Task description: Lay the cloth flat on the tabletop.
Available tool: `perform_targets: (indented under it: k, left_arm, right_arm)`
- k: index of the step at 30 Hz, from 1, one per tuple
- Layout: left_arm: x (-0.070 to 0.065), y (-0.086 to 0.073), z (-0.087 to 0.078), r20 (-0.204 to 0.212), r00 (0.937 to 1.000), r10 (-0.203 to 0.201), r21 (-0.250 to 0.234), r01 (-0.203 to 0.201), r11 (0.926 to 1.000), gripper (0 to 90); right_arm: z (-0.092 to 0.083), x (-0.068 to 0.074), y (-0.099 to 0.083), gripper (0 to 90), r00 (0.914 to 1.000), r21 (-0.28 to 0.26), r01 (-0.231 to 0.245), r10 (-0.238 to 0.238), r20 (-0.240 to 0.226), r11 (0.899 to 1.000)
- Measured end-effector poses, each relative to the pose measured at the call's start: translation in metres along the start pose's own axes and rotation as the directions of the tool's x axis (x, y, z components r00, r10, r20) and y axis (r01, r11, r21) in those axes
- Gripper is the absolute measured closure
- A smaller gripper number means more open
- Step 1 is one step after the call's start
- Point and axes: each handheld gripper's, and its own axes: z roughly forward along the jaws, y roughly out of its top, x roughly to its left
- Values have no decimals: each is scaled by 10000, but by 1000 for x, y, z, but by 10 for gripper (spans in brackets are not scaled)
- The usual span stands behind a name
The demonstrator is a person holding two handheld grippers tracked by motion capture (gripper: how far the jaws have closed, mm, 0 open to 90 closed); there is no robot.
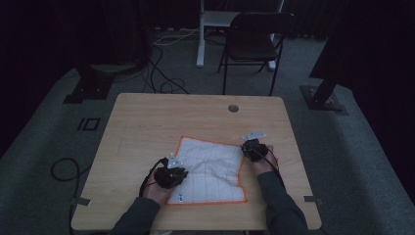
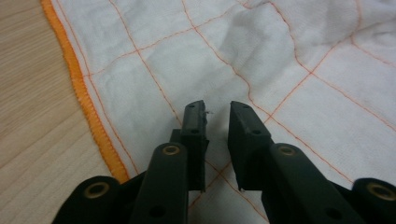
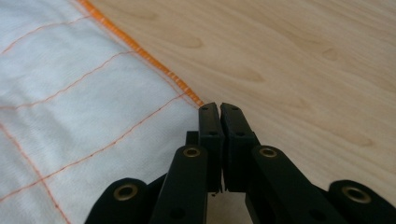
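Your right gripper [image 3: 219,108] has its jaws pressed together at the cloth's [image 1: 210,169] right edge, just where the orange hem [image 3: 140,50] runs under the tips. From the right gripper view you cannot tell for sure whether a pinch of fabric sits between them; it looks closed at the hem, perhaps on a thin fold. Your left gripper [image 2: 217,109] hovers over the cloth's near-left part with a narrow gap between its jaws and nothing in that gap: the white weave with its thin orange grid lines lies flat beneath the tips, uncaught.

The relation that matters: the cloth spreads away from both grippers toward the middle of the table [image 1: 147,122]. In the left gripper view the cloth's left hem [image 2: 79,88] lies off to one side of the tips, so you are inboard of the edge, not on it. The cloth lies roughly square, rumpled through its centre, with its right edge drawn in toward your right gripper. I judge the left gripper needs to shift outward to the hem before any pull can flatten the cloth.
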Motion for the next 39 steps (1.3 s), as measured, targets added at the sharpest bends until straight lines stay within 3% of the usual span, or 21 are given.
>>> perform_targets:
  k: [3, 5, 9, 16, 25, 28, 34, 39]
  left_arm:
    - [2, 2, -2, 2, 10000, -38, -104, 38, 9999, 717]
    - [5, 4, -3, -66, 9999, -155, -236, 153, 9996, 702]
    - [18, 10, -2, -265, 9990, -368, -365, 358, 9987, 702]
    - [38, 25, 7, -536, 9976, -433, -488, 407, 9980, 702]
    - [53, 52, 28, -672, 9973, -292, -460, 261, 9986, 700]
    - [58, 58, 38, -710, 9969, -345, -228, 330, 9992, 701]
    - [66, 54, 47, -794, 9947, -648, -48, 647, 9979, 729]
    - [69, 52, 45, -1038, 9926, -625, -119, 616, 9980, 749]
  right_arm:
    - [3, -2, 3, 886, 10000, 13, -80, 80, 58, 10000]
    - [2, 0, 5, 839, 9994, 35, -316, 317, -123, 9995]
    - [-16, 10, 4, 796, 9981, -310, -313, 296, -548, 9990]
    - [-49, 40, -1, 771, 9861, -907, 90, -239, -1647, 9958]
    - [-67, 58, -5, 769, 9788, -1245, 297, -541, -1973, 9918]
    - [-62, 59, -8, 769, 9774, -1064, 363, -575, -2035, 9937]
    - [-35, 56, -22, 788, 9797, -94, 390, -401, -1962, 9992]
    - [-25, 49, -25, 796, 9837, -47, 427, -429, -1745, 9991]
